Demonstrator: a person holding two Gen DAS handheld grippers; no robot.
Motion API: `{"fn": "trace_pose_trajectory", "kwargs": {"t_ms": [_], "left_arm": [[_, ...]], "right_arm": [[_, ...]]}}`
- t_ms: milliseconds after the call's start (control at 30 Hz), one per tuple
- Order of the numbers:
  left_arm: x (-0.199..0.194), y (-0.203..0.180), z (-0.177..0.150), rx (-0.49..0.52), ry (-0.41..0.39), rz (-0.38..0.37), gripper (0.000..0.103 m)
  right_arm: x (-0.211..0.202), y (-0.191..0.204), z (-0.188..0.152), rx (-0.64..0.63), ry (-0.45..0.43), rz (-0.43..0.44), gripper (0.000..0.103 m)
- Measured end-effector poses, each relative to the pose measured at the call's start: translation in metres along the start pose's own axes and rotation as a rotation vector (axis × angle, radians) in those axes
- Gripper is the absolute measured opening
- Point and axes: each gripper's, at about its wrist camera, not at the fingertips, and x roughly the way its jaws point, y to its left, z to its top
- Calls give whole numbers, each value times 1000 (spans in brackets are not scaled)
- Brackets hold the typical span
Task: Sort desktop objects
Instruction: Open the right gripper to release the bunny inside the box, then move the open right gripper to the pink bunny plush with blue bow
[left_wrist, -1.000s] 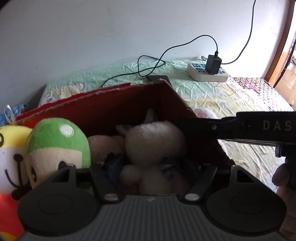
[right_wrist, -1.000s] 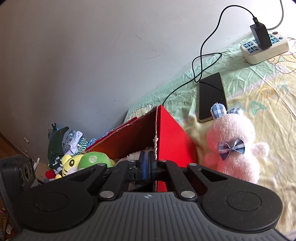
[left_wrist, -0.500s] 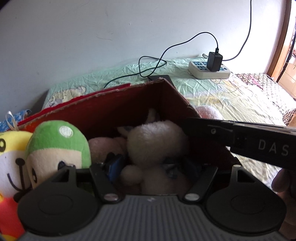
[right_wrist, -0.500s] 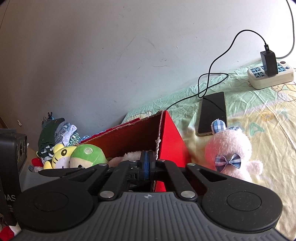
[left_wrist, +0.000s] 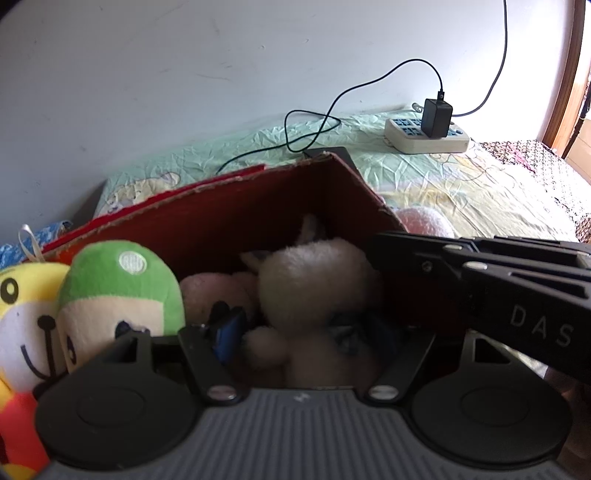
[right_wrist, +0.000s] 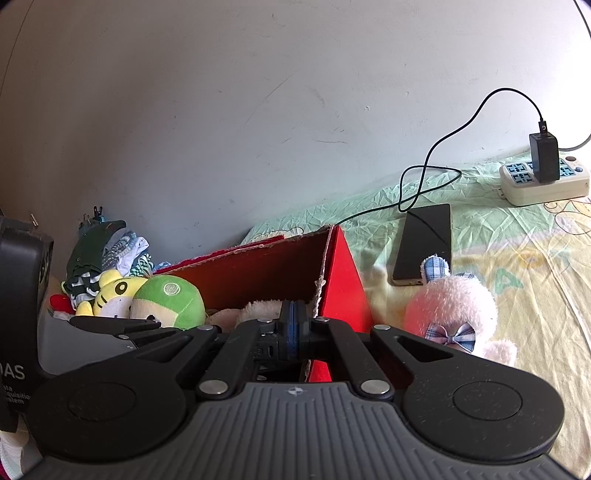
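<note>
Red cardboard box (right_wrist: 343, 280), torn rim, holds cream plush (left_wrist: 314, 295). Left gripper (left_wrist: 306, 332) fingers spread around plush; right gripper (right_wrist: 293, 326) fingers closed, empty.

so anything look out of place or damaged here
The pink bunny lies outside the red box, on the sheet beside the phone, while the other plush toys sit in the box. The box's top edge looks ragged.

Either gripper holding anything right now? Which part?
Right gripper shut, empty. Left gripper straddles the cream plush body in the red box; actual grip cannot be told.
</note>
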Motion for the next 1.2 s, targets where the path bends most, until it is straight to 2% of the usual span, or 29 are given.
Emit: {"fn": "trace_pose_trajectory", "kwargs": {"t_ms": [333,600,733,833,933,1000,1067,1200], "left_arm": [[1,0,0,-3,-4,17,78],[3,-6,3,9,8,88,89],[2,-2,6,-30,29,84,90],[-3,-4,10,-69,42,106,89],[-12,-13,11,-99,51,161,91],[-16,-21,10,-104,63,240,96],[-21,-27,9,-117,77,313,96],[-32,-30,9,-210,114,337,96]], "right_arm": [[0,-2,-2,-11,-10,20,0],[2,-9,3,-20,29,73,0],[3,-12,10,-25,77,115,0],[1,-18,14,21,106,167,7],[-8,-21,18,18,86,192,15],[-16,-23,21,10,71,203,15],[-24,-29,23,35,62,220,15],[-36,-45,25,87,65,231,15]]}}
